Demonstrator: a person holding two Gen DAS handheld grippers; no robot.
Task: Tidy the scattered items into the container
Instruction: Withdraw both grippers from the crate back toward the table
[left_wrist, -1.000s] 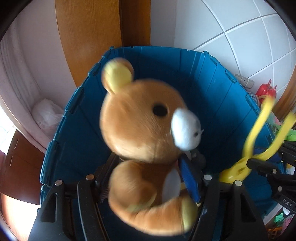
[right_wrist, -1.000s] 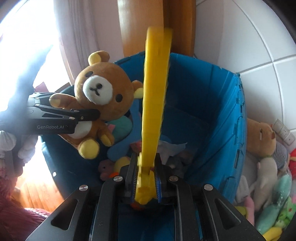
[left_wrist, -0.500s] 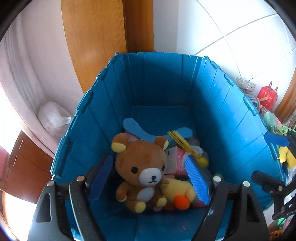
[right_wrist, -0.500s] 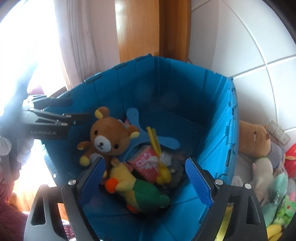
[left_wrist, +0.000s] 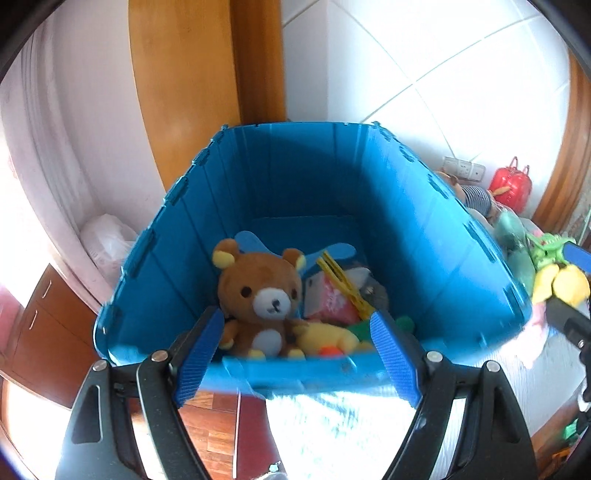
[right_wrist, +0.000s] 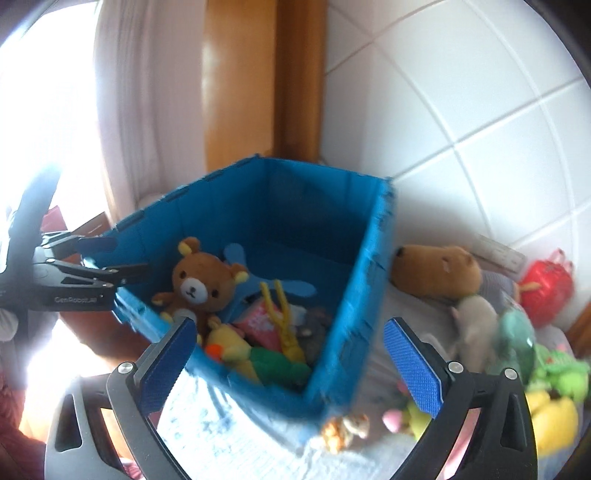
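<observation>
A blue bin (left_wrist: 436, 236) (right_wrist: 317, 206) holds a brown teddy bear (left_wrist: 262, 295) (right_wrist: 199, 284), a yellow clip toy (left_wrist: 343, 284) (right_wrist: 280, 317), a pink pack (left_wrist: 328, 299), a yellow and green plush (right_wrist: 258, 354) and a blue flat toy (right_wrist: 236, 254). My left gripper (left_wrist: 295, 358) is open and empty, just in front of the bin's near wall. My right gripper (right_wrist: 288, 365) is open and empty, above the bin's near corner. The left gripper also shows at the left of the right wrist view (right_wrist: 96, 273).
Right of the bin, loose toys lie on a pale cloth: a brown capybara plush (right_wrist: 439, 273), a white plush (right_wrist: 476, 325), a red bag (right_wrist: 546, 284), green toys (right_wrist: 561, 373), a yellow toy (right_wrist: 554, 417) and small figures (right_wrist: 347, 428). Tiled wall and wooden frame stand behind.
One second ago the left gripper held the bear and the right held the yellow clip toy over the bin. Both now lie in the bin. Both grippers have opened and drawn back.
</observation>
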